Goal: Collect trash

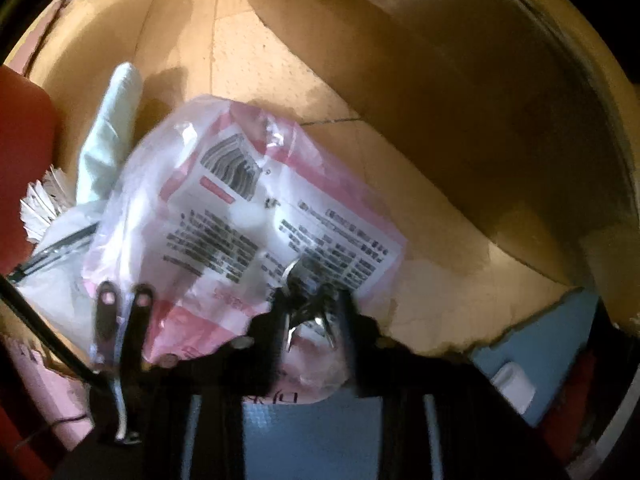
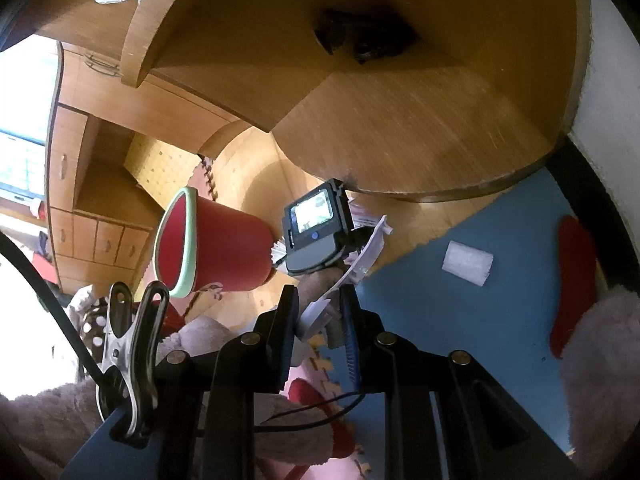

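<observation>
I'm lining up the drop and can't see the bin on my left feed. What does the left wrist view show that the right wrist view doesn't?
Left wrist only: the left gripper shut on a pink-and-white plastic bag, with a pale tissue beside it on the floor.

Right wrist only: the whole red bin, mouth toward the camera, the right gripper shut on white paper, and a white packet.

Both: the blue mat and yellowish floor.

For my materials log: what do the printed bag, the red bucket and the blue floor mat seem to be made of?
Printed bag: thin glossy plastic film, likely; it crinkles and shows glare.
Red bucket: probably moulded plastic, smooth, with a pale green rim.
Blue mat: looks like matte foam; its edge has interlocking puzzle teeth.
</observation>
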`<state>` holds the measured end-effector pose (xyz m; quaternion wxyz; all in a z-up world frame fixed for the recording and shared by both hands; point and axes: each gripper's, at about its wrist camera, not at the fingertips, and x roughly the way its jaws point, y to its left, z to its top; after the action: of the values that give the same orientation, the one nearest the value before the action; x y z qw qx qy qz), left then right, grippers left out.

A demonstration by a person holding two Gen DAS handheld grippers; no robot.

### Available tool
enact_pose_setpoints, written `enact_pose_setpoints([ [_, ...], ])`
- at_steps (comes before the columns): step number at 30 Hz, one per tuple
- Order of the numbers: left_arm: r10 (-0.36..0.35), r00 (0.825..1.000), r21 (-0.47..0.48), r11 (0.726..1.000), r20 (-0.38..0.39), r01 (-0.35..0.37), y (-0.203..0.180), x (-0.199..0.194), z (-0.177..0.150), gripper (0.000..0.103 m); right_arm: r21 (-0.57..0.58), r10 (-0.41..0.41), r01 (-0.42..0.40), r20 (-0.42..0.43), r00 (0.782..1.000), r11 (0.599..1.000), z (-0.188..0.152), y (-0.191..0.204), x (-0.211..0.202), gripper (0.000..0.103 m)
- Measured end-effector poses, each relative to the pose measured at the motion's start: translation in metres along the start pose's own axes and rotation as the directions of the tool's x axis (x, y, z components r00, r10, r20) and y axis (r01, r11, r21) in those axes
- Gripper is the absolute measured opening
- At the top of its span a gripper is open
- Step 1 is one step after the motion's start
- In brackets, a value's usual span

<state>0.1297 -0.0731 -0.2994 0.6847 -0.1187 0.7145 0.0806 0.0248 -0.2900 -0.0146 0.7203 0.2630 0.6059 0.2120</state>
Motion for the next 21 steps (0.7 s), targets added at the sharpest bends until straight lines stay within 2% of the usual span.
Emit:
enact_pose_setpoints([
  [5,-0.043,0.999,-0.013,0.999,-0.008,0.042,0.010,-0.005,-0.002,0.020,-0.002,0.001,-0.001,0.005,1.000,1.000,-0.001,0.000,-0.001,0.022],
  [11,-0.094,0.995,-0.001,0.996,0.019,0.094,0.026,-0.033,-0.006,0.020,-0.014,-0.007,0.007,0.014,1.000,1.000,-0.001,0.004,-0.001,0.022],
  [18,-0.127,0.989,0.034,0.992,0.079,0.124,0.040,-0.083,-0.005,0.020,-0.047,-0.020,0.021,0.029,0.999,0.999,-0.001,0.014,-0.003,0.022],
  [21,-0.141,0.982,0.056,0.989,0.127,0.135,0.039,-0.119,-0.011,0.020,-0.065,-0.027,0.030,0.039,0.999,0.997,-0.002,0.020,-0.004,0.022],
])
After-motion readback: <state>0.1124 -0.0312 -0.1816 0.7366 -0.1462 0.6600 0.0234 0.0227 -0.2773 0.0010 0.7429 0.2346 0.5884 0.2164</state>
